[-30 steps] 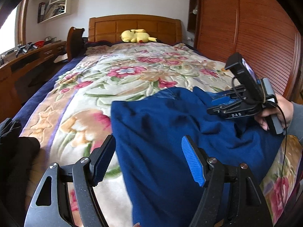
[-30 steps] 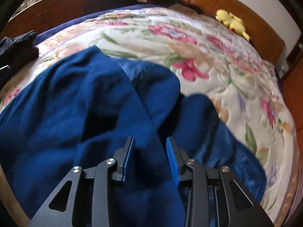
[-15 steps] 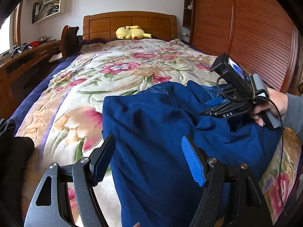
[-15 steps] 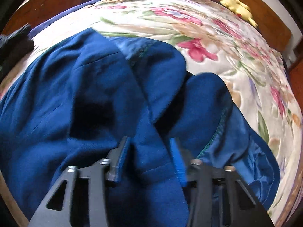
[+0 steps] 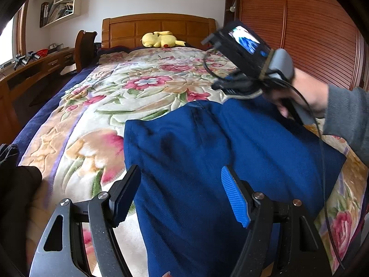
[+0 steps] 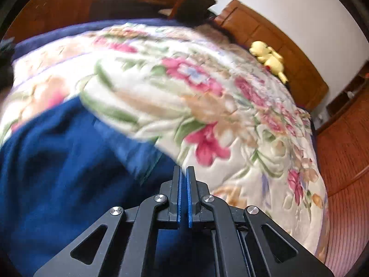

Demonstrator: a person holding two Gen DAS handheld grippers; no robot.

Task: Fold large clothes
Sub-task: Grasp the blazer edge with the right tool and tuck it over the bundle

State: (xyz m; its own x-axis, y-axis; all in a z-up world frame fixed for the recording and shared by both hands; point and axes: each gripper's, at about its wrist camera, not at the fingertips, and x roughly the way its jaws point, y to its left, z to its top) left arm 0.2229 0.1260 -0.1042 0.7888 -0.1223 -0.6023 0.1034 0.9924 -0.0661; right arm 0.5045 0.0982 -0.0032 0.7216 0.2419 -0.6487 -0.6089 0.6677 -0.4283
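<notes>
A dark blue garment [image 5: 230, 150] lies spread on the near part of a floral blanket [image 5: 115, 92]. My left gripper [image 5: 180, 170] hangs open over the garment's near left part, and its pads do not press the cloth. In the left wrist view a hand in a grey sleeve holds my right gripper [image 5: 215, 85] above the garment's far edge. In the right wrist view, which is blurred, the right gripper [image 6: 183, 168] is shut and I see no cloth between its pads. There the garment [image 6: 57, 161] lies below and to the left.
A yellow plush toy [image 5: 159, 40] lies by the wooden headboard [image 5: 138, 27]. A dark heap of clothing [image 5: 13, 173] sits at the bed's near left edge. A desk [image 5: 34, 69] and a chair [image 5: 85, 43] stand on the left, a slatted wardrobe [image 5: 311, 34] on the right.
The right gripper closed from partly open over a fold of the garment, then rose and swung toward the far edge. The left gripper stayed open in place.
</notes>
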